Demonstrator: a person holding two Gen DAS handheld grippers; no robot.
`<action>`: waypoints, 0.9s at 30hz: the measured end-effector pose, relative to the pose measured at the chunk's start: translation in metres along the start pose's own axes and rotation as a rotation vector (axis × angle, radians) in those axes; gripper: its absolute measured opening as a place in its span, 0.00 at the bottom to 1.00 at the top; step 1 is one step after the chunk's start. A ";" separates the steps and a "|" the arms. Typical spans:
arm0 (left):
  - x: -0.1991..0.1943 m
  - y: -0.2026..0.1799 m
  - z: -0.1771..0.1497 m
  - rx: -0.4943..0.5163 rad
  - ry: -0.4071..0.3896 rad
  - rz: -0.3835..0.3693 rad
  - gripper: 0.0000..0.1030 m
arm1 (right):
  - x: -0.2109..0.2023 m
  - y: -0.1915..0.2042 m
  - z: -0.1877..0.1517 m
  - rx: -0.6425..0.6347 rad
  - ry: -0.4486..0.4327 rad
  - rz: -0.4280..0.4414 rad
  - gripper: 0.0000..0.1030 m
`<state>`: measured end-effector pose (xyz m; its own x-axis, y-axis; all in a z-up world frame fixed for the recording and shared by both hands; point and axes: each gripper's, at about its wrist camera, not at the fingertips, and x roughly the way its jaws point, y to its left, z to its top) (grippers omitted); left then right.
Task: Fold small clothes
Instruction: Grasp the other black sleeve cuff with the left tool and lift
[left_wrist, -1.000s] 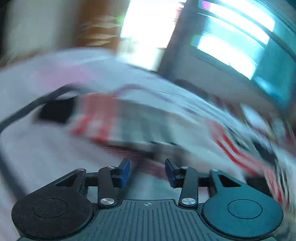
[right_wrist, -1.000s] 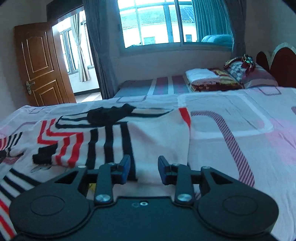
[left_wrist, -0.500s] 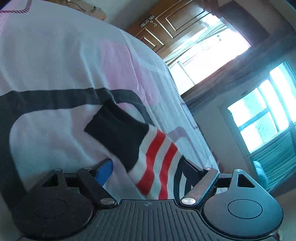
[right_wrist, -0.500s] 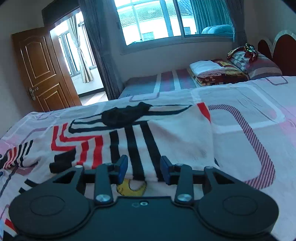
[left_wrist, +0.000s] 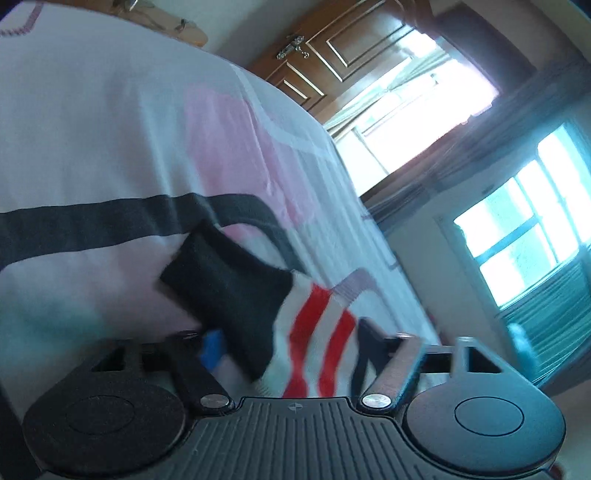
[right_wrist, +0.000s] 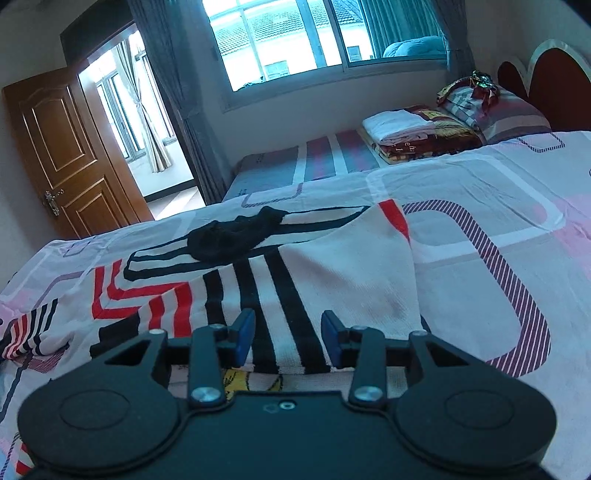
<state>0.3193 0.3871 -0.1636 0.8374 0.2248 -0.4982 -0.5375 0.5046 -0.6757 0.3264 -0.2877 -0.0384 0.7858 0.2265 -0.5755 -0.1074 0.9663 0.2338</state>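
Near the bed's left edge, the left gripper straddled the striped sleeve, its jaws just closing, grip unconfirmed. The right gripper hovered part-open, empty, over the sweater. Judged step: sleeve fold. Next move required a firm pinch, then carrying inward.

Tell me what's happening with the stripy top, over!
Left gripper jaws just closing around black-cuffed red-striped sleeve, grip unclear in blur. Right gripper open over white knitted top with black and red stripes. Black crumpled cloth lies on top.
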 end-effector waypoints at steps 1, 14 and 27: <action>0.000 0.002 -0.001 0.004 -0.006 0.000 0.57 | 0.001 0.001 0.000 0.000 -0.001 0.000 0.38; -0.019 -0.046 0.005 0.232 -0.013 -0.004 0.05 | 0.008 0.005 0.003 0.024 -0.003 -0.019 0.38; -0.005 -0.263 -0.145 0.760 0.212 -0.308 0.05 | -0.018 -0.039 -0.002 0.132 -0.044 -0.082 0.38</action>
<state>0.4416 0.1322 -0.0626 0.8581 -0.1377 -0.4946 -0.0118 0.9578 -0.2871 0.3153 -0.3287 -0.0392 0.8150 0.1393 -0.5625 0.0369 0.9563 0.2902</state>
